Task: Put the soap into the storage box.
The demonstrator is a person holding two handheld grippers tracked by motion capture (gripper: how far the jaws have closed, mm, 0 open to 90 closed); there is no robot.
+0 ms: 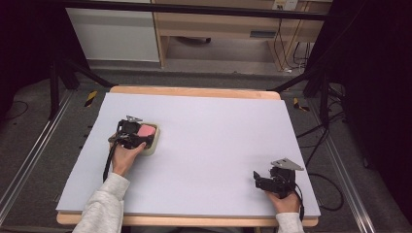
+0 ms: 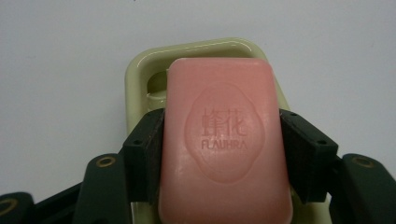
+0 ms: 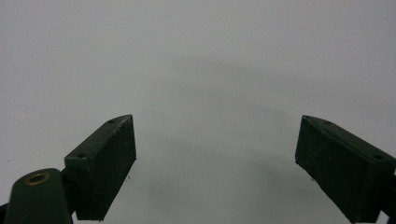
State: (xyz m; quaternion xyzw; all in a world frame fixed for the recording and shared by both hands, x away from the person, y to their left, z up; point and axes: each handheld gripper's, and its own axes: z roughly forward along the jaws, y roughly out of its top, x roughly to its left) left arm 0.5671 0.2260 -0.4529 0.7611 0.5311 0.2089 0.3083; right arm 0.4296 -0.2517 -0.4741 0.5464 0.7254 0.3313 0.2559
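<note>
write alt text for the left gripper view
A pink rectangular soap bar stamped FLAUHRA is clamped between the left gripper's two black jaws, over a pale yellow-green plastic soap dish that sits on a plain white table surface.

Pink soap (image 2: 224,140), pale yellow-green dish (image 2: 140,70), black jaws, lavender-grey table (image 1: 218,126).

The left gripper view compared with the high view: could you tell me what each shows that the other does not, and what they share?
The left gripper view alone shows the embossed FLAUHRA lettering on the soap. The high view alone shows the right gripper, jaws apart over bare table, and the table's wooden edge. Both show the left gripper with its jaws closed on the sides of the pink soap, over the pale green soap dish.
</note>
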